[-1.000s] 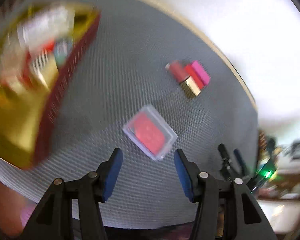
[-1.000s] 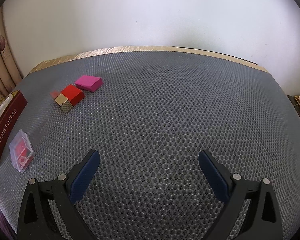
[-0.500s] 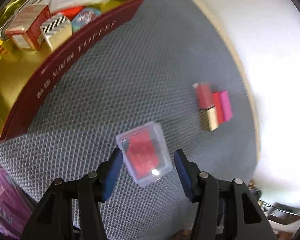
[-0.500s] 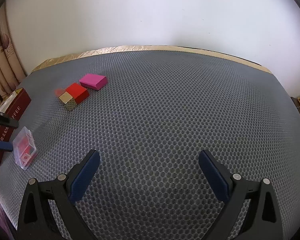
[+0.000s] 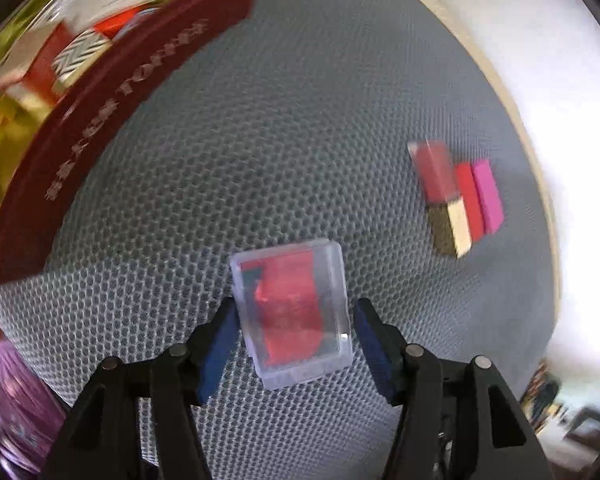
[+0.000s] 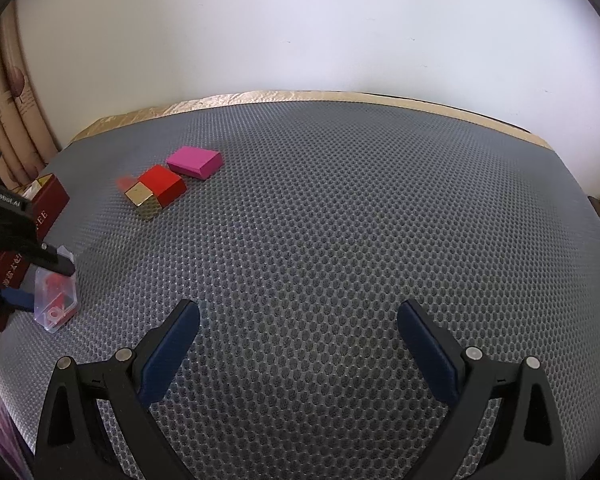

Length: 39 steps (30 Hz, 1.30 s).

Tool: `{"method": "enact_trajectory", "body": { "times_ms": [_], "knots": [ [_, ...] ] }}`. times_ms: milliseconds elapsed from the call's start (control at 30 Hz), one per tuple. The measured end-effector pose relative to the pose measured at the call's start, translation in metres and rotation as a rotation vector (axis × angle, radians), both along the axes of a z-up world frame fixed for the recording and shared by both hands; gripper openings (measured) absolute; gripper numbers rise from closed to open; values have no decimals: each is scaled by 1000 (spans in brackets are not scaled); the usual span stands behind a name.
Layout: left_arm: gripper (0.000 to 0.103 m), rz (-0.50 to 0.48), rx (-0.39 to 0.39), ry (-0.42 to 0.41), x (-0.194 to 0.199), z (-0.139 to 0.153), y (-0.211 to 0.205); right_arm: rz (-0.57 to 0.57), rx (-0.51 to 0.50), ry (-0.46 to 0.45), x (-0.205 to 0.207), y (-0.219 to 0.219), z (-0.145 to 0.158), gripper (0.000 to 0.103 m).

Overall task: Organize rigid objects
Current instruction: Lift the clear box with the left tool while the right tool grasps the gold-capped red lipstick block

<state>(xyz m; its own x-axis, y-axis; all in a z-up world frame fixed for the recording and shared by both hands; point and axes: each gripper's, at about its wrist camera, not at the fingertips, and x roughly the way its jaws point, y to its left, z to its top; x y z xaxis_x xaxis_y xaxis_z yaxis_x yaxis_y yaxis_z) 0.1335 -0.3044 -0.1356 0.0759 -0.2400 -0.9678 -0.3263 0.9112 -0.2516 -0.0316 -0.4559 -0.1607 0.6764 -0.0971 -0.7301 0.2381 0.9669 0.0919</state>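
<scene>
In the left wrist view, the clear plastic case [image 5: 294, 310] with red contents lies flat on the grey mesh counter [image 5: 260, 152], right between the blue fingers [image 5: 217, 346] of the left gripper [image 5: 294, 344]. The fingers stand apart, one at each long side of the case, close to its walls; whether they touch it is hard to tell. From the case, the dark red tin [image 5: 100, 112] sits at ten o'clock, its lettering and the boxes inside it smeared by blur. At two o'clock lies a tight cluster: a pink block [image 5: 488, 196], a red block [image 5: 470, 200], a gold cube [image 5: 450, 228] and a blurred reddish piece [image 5: 434, 170].

In the right wrist view, the right gripper [image 6: 298, 350] hangs over bare mesh with its fingers spread wide, holding nothing. The case [image 6: 56, 300] sits at nine o'clock, partly covered by the left gripper's dark body; the tin [image 6: 46, 204] is cut off at the frame edge.
</scene>
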Motion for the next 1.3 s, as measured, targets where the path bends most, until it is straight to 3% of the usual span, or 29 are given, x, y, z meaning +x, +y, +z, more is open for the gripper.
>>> {"method": "enact_trajectory", "body": {
  "times_ms": [167, 267, 300, 367, 500, 567, 667, 833, 900, 1000, 1133, 1300],
  "knots": [
    [56, -89, -5, -85, -1, -2, -21, 2, 4, 5, 0, -1, 0, 98],
    [56, -149, -72, -106, -6, -4, -16, 6, 5, 20, 3, 0, -2, 98],
    [56, -163, -141, -107, -8, -6, -14, 7, 3, 20, 4, -1, -3, 98],
    [56, -211, -200, -91, -14, -13, -9, 8, -3, 20, 5, 0, -3, 98],
    [56, -313, -190, -131, -32, -8, -16, 7, -13, 12, 5, 3, -3, 98],
    [56, -345, -189, -151, -43, -13, -15, 11, -22, -34, -1, 5, 2, 98],
    [56, -393, -180, -184, -57, -2, -13, 133, 4, -93, -2, 17, 16, 93],
    [56, -446, -139, -287, -88, 35, -4, 338, -26, -67, 43, 55, 40, 77],
    [56, -455, -111, -337, -92, 43, 0, 404, -54, -59, 66, 74, 47, 74],
    [56, -454, -118, -351, -97, 45, 4, 472, -82, -14, 102, 96, 47, 65],
    [56, -444, -135, -335, -91, 40, 7, 491, -101, 30, 137, 115, 39, 65],
    [56, -441, -149, -332, -74, 30, 52, 486, -65, 83, 166, 121, 22, 65]
  ]
}}
